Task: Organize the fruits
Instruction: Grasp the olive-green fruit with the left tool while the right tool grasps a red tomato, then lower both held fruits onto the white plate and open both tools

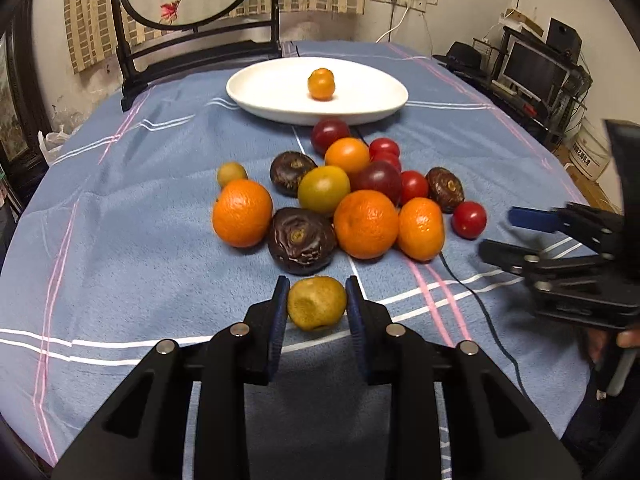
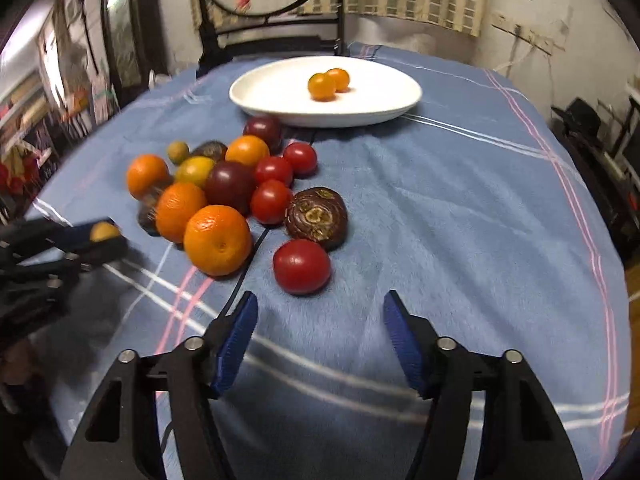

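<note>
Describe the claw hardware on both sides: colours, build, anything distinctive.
Both match. Left claw and right claw: matte black angular linkage arms with triangular cutouts, silver round pivot pins, two fingers each lined with ribbed dark-blue pads. No markings visible. A thin black cable lies on the blue cloth; where it connects is unclear.

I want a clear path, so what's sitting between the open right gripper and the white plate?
In the right wrist view, the right gripper faces a red tomato first, then a dark brown fruit; beyond that, bare blue cloth runs to the white plate.
</note>
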`<action>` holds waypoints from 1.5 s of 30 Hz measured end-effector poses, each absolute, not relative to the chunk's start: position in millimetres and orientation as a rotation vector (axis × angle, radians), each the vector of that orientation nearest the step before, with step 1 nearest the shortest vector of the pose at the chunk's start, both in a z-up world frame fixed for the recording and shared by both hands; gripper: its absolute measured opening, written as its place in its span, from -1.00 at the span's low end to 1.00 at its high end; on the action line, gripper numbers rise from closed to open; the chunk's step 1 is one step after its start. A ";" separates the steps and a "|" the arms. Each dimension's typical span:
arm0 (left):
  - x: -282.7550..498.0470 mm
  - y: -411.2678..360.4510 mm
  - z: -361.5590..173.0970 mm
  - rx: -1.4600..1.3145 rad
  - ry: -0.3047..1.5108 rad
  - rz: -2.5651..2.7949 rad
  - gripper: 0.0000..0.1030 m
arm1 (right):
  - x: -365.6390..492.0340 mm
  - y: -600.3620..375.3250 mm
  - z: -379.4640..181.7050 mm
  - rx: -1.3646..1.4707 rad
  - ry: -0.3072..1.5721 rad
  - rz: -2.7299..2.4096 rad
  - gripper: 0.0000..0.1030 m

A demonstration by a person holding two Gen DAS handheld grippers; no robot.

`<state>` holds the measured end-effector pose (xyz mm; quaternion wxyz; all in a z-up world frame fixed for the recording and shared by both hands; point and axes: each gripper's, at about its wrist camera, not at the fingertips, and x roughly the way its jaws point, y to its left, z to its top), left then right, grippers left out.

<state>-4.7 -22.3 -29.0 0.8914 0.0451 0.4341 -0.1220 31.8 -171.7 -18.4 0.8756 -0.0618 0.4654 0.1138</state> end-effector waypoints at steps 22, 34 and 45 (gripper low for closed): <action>101.9 -37.6 55.2 0.123 0.774 -0.296 -0.46 | 89.5 -163.5 66.1 -0.138 0.737 0.308 -0.37; 235.2 -46.3 0.5 0.102 0.938 -0.163 -0.46 | 211.2 -154.0 7.3 -0.074 0.889 0.277 -0.36; 207.8 -52.5 3.4 0.173 0.876 -0.142 0.61 | 203.6 -169.7 9.3 0.011 0.824 0.280 0.38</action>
